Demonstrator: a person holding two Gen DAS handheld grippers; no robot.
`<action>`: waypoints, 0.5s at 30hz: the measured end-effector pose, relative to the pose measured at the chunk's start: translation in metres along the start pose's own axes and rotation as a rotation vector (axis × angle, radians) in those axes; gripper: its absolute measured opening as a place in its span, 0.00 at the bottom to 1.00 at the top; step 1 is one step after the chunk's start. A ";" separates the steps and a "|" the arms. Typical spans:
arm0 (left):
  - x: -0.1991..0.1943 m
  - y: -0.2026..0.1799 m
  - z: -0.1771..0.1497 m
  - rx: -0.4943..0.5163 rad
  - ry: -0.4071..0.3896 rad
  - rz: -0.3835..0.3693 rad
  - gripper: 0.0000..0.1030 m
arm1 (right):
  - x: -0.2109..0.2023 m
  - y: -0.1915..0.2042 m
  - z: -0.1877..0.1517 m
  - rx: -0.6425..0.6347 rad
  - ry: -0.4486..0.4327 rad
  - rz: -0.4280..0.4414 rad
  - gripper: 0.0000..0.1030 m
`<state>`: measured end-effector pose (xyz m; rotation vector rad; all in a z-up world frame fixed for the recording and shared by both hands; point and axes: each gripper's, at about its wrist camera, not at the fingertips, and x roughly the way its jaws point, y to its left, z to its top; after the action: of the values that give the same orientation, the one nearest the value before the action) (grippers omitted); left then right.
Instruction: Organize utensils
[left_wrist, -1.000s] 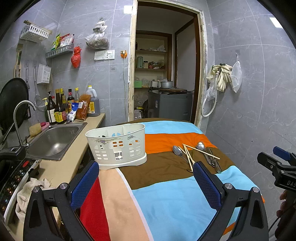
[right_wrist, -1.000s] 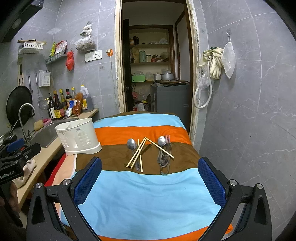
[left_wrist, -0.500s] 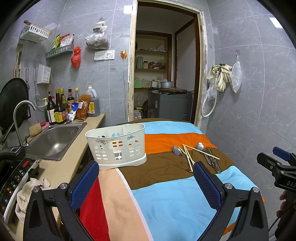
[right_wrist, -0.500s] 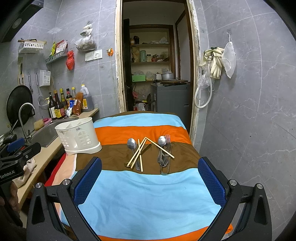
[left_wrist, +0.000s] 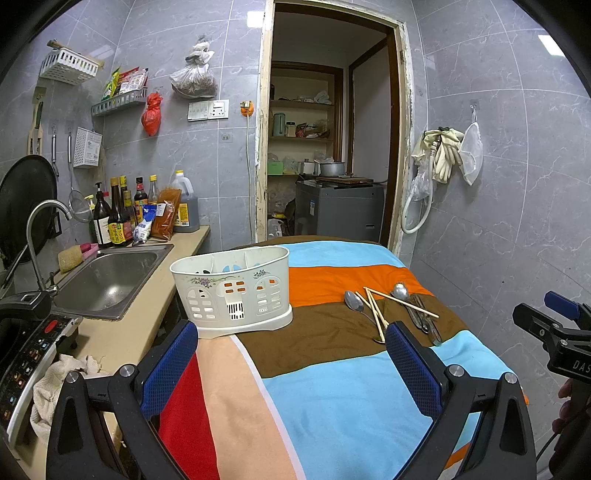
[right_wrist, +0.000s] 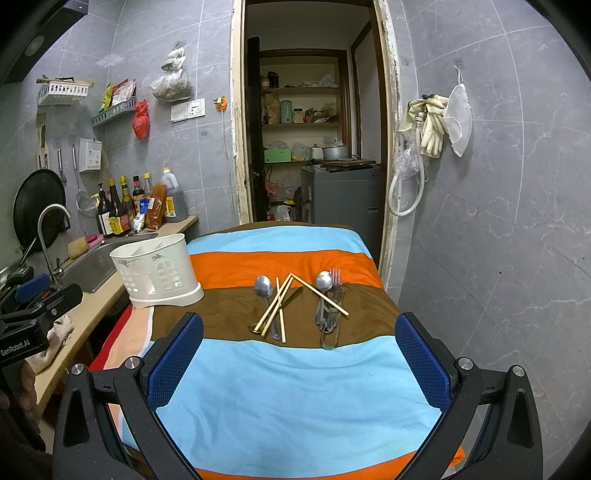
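Observation:
A white divided utensil caddy (left_wrist: 236, 290) (right_wrist: 159, 271) stands on the striped cloth at the table's left side. To its right, on the brown stripe, lie a spoon (right_wrist: 263, 288) crossed by wooden chopsticks (right_wrist: 276, 308) (left_wrist: 375, 308), and a second spoon with a fork (right_wrist: 328, 299) (left_wrist: 415, 306) under another chopstick. My left gripper (left_wrist: 291, 365) is open and empty, held back near the caddy. My right gripper (right_wrist: 299, 354) is open and empty, held back in front of the utensils.
The table is covered by a striped cloth (right_wrist: 295, 380). A counter with a steel sink (left_wrist: 107, 277), a faucet and bottles (left_wrist: 118, 218) runs along the left. A cooker panel (left_wrist: 22, 354) and a rag lie at the near left. An open doorway (right_wrist: 310, 147) is behind the table.

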<state>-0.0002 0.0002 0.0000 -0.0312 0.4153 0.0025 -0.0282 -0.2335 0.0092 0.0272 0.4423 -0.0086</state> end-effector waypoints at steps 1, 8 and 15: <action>0.000 0.000 0.000 0.000 0.000 0.000 0.99 | 0.000 0.000 0.000 0.000 0.000 0.000 0.99; 0.000 0.000 0.000 0.000 0.000 0.000 0.99 | 0.000 0.001 0.000 -0.001 0.000 0.000 0.99; 0.000 0.000 0.000 0.000 0.000 0.000 0.99 | 0.000 0.001 0.000 -0.001 0.000 -0.001 0.99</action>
<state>-0.0003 0.0001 0.0000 -0.0316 0.4148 0.0023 -0.0281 -0.2328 0.0094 0.0257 0.4422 -0.0090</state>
